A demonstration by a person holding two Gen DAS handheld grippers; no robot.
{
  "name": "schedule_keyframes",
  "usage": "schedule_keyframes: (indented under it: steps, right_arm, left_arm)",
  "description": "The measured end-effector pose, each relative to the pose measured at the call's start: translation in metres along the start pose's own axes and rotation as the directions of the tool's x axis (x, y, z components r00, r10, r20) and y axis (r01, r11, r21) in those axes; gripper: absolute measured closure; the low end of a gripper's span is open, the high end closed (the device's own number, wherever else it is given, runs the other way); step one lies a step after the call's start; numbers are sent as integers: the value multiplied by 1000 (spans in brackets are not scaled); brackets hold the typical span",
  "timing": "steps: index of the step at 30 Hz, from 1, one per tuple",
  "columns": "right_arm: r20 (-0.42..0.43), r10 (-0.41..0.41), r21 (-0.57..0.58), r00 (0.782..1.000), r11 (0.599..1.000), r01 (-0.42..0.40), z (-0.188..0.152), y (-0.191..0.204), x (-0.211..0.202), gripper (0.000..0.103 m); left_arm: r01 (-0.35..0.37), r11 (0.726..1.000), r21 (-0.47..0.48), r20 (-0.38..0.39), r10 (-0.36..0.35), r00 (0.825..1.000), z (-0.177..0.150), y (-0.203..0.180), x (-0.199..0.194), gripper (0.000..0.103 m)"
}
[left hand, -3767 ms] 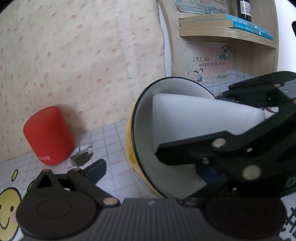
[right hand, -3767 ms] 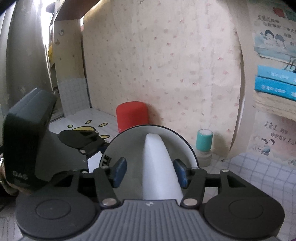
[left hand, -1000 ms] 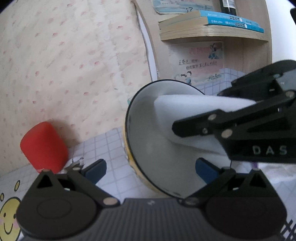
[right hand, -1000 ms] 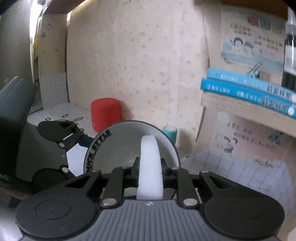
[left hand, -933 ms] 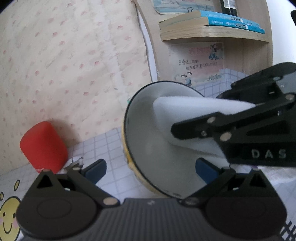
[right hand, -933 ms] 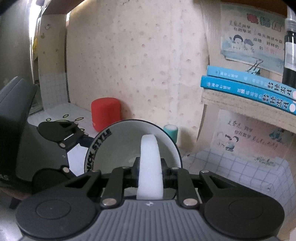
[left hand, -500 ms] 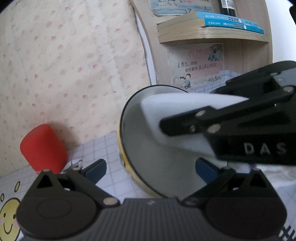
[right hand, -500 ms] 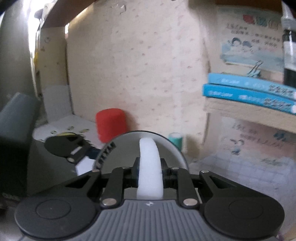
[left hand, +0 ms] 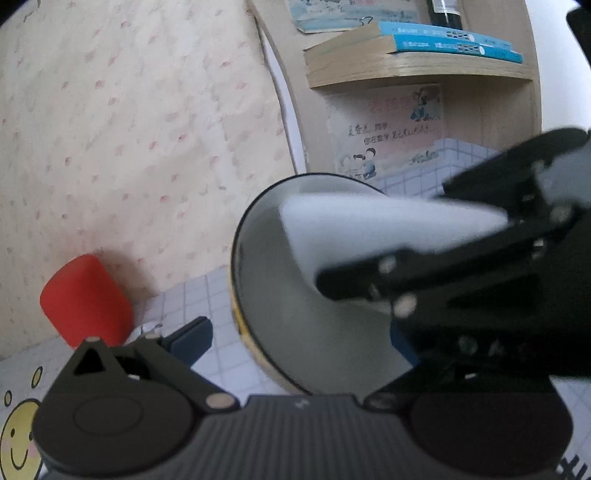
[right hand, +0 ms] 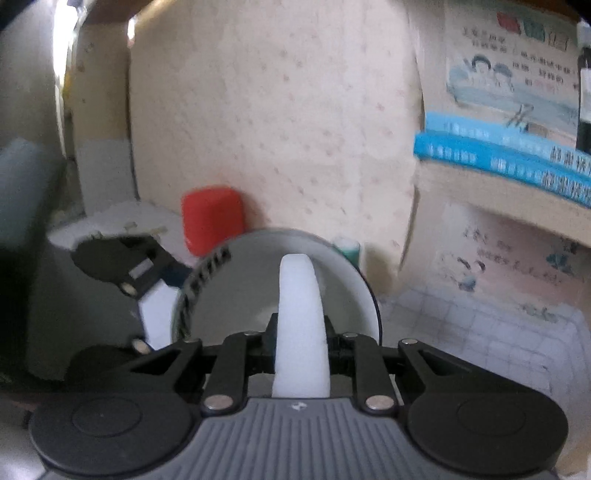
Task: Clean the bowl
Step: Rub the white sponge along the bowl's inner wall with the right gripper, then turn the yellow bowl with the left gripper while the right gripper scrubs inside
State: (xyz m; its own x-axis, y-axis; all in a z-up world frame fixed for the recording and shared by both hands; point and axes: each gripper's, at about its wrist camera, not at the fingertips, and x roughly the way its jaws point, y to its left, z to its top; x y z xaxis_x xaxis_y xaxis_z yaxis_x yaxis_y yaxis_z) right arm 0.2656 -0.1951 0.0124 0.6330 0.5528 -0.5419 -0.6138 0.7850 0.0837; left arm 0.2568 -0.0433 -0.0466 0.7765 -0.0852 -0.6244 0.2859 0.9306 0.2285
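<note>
Wiping under way, not finished: right tongs (right hand: 301, 343) clenched on white sponge (right hand: 299, 306), pressed inside tilted bowl (left hand: 295, 325). Left tongs (left hand: 295, 343) astride bowl; grip unclear.

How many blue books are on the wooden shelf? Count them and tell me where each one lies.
2. Both lie flat on the wooden shelf, stacked: the upper blue book rests on the lower blue book. Others may be hidden beyond the frame edge.
</note>
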Motion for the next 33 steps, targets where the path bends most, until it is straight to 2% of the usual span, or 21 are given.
schedule_keyframes:
  steps: [4, 9, 14, 18, 23, 27, 30, 33]
  right_arm:
    - [3, -56, 3, 998, 998, 56, 1, -5, -4, 85]
    - [-49, -81, 21, 996, 996, 82, -2, -11, 3, 85]
    - [-67, -58, 37, 996, 997, 61, -3, -13, 6, 85]
    - [-85, -24, 34, 996, 999, 27, -5, -9, 9, 85]
    - [-63, 13, 47, 998, 999, -10, -4, -8, 6, 85]
    - [4, -8, 52, 1000, 999, 7, 0, -9, -2, 85]
    - [-3, -26, 31, 1000, 999, 26, -1, -8, -3, 85]
    - [-16, -9, 24, 1000, 1000, 10, -2, -6, -1, 85]
  left_arm:
    - [6, 1000, -8, -2, -6, 1000, 1, 1, 0, 0]
    - [-1, 1000, -1, -3, 1, 1000, 1, 1, -1, 0]
    - [-1, 1000, -11, -11, 1, 1000, 5, 1, 10, 0]
    - [-29, 999, -29, -23, 28, 999, 10, -3, 6, 0]
    - [-32, 999, -27, -25, 32, 999, 8, 0, 2, 0]
    - [-33, 999, -31, -31, 33, 999, 7, 2, 0, 0]
    - [-41, 998, -41, -29, 40, 999, 5, 6, -1, 0]
    - [-34, 998, -55, -34, 32, 999, 4, 10, -1, 0]
